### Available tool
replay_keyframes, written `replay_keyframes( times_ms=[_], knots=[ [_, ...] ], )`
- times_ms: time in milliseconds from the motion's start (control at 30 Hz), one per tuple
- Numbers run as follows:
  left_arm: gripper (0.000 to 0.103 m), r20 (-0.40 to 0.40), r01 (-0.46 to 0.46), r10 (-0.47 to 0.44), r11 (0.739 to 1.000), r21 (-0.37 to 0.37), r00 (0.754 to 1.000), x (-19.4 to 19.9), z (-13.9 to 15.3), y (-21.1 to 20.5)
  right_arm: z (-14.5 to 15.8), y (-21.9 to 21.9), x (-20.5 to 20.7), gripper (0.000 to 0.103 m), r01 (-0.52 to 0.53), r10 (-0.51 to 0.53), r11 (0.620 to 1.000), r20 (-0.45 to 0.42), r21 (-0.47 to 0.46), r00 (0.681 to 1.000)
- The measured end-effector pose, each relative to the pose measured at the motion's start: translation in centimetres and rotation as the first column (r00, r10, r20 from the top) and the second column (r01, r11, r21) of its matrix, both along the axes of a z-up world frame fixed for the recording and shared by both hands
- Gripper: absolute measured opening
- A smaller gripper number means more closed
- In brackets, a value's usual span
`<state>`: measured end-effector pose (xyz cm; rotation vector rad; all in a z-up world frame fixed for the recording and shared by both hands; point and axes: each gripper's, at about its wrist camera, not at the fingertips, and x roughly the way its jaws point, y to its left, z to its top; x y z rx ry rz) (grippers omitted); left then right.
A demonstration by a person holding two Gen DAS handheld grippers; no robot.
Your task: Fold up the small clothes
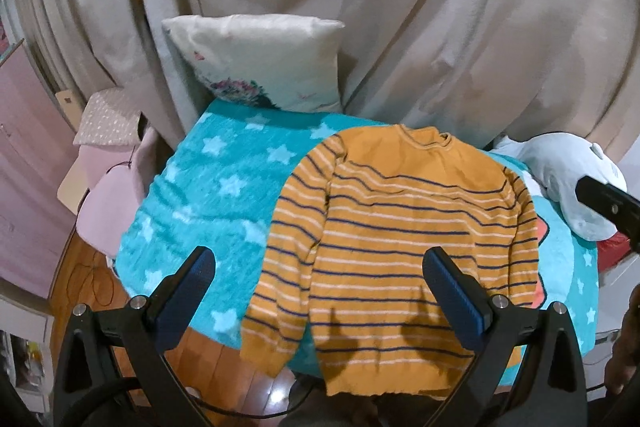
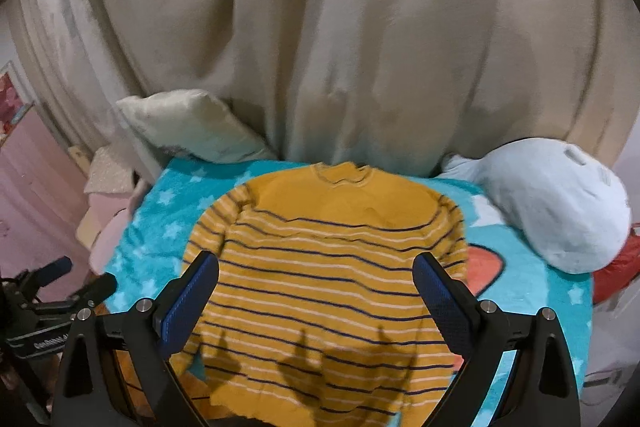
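Note:
A small mustard-yellow sweater (image 1: 400,227) with navy and white stripes lies flat, front down or up I cannot tell, on a turquoise star blanket (image 1: 224,187). Its collar points away from me and its hem hangs over the near edge. My left gripper (image 1: 320,263) hovers open above the sweater's lower left, nothing between its blue pads. My right gripper (image 2: 316,267) also stands open, over the sweater (image 2: 332,267) at its middle; its shadows fall on the hem. The other gripper's tip (image 1: 608,203) shows at the right edge of the left wrist view.
A white cushion (image 1: 260,63) leans on beige curtains (image 1: 400,7) at the back. A pale blue plush toy (image 2: 560,207) sits at the blanket's right, something red beside it. Pink furniture (image 1: 108,203) and wooden floor (image 1: 212,359) lie to the left. The blanket (image 2: 532,291) shows a cartoon print.

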<state>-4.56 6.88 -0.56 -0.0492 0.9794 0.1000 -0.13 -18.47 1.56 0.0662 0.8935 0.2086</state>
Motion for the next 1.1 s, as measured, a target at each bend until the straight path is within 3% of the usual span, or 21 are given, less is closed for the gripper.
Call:
replay_keyframes(
  times_ms=[267, 467, 1100],
  knots=[
    [0.103, -0.015, 0.005, -0.004, 1.000, 0.026, 1.000, -0.6, -0.2, 0.5, -0.8, 2.1, 0.6, 0.097, -0.051, 0.050, 0.999, -0.030, -0.015, 0.998],
    [0.103, -0.016, 0.027, -0.026, 0.999, 0.037, 1.000, -0.2, -0.3, 0.2, -1.0, 1.9, 0.8, 0.095, -0.022, 0.022, 1.000, -0.035, -0.016, 0.999],
    [0.103, -0.052, 0.081, -0.081, 0.997, -0.010, 0.995, 2.2, -1.4, -1.3, -2.2, 0.7, 1.9, 0.088, 0.022, -0.027, 0.998, -0.095, -0.052, 0.995]
  ],
)
